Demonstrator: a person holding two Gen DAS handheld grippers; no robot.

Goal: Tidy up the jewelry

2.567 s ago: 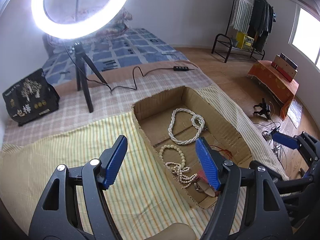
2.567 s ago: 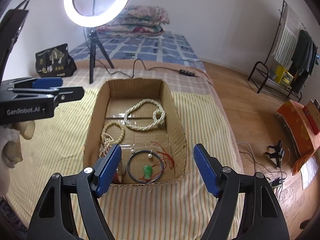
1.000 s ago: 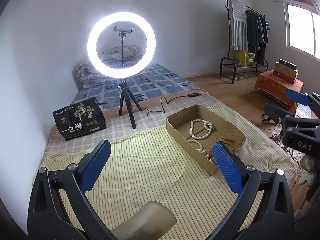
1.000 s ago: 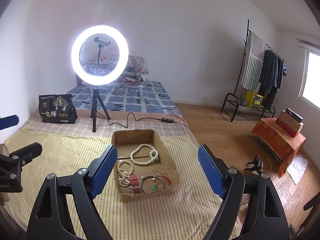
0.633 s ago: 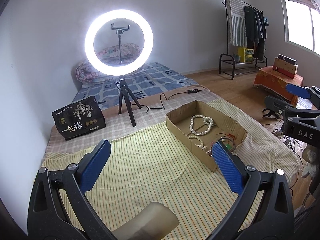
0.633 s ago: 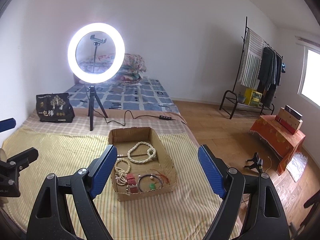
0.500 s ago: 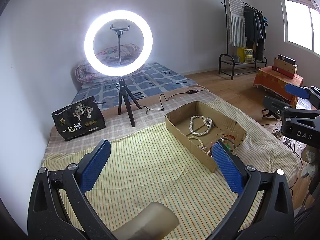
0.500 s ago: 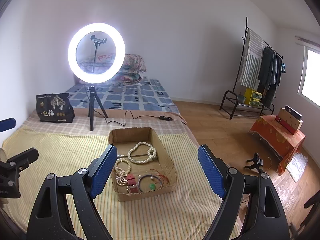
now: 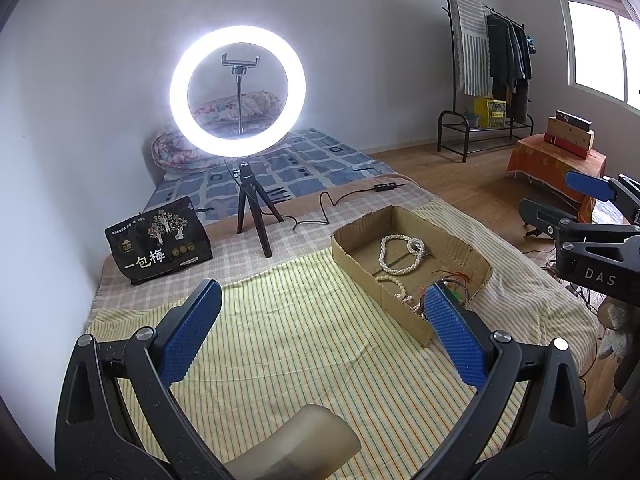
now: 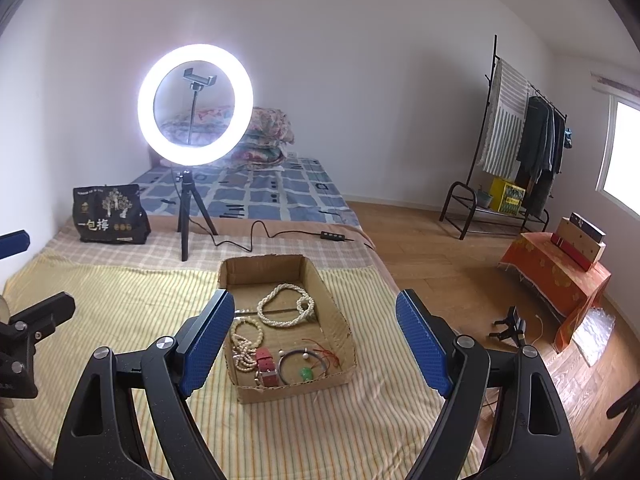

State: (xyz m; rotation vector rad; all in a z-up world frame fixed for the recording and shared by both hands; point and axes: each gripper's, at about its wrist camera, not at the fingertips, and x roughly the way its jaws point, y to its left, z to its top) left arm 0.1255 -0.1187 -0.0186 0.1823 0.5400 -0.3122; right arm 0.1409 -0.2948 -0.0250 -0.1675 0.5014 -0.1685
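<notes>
A shallow cardboard box (image 10: 336,322) lies on the yellow striped cloth (image 10: 120,304); it also shows in the left wrist view (image 9: 400,308). Inside are a long pearl necklace (image 10: 285,310), a smaller bead strand (image 10: 244,340), a red piece (image 10: 267,367), a dark bangle (image 10: 294,364) with a green stone (image 10: 306,373), and red cord (image 10: 326,352). My left gripper (image 9: 320,336) is open and empty, held high, left of the box. My right gripper (image 10: 316,340) is open and empty, raised well above the box's near end.
A lit ring light on a tripod (image 10: 195,106) stands behind the box with its cable (image 10: 280,236) running right. A black printed bag (image 10: 108,214) sits at the back left. A clothes rack (image 10: 516,148) and an orange-draped stand (image 10: 556,272) are on the wooden floor, right.
Both grippers have lifted up and back from the box over the last seconds, staying open and empty. In the last half second they hardly move.
</notes>
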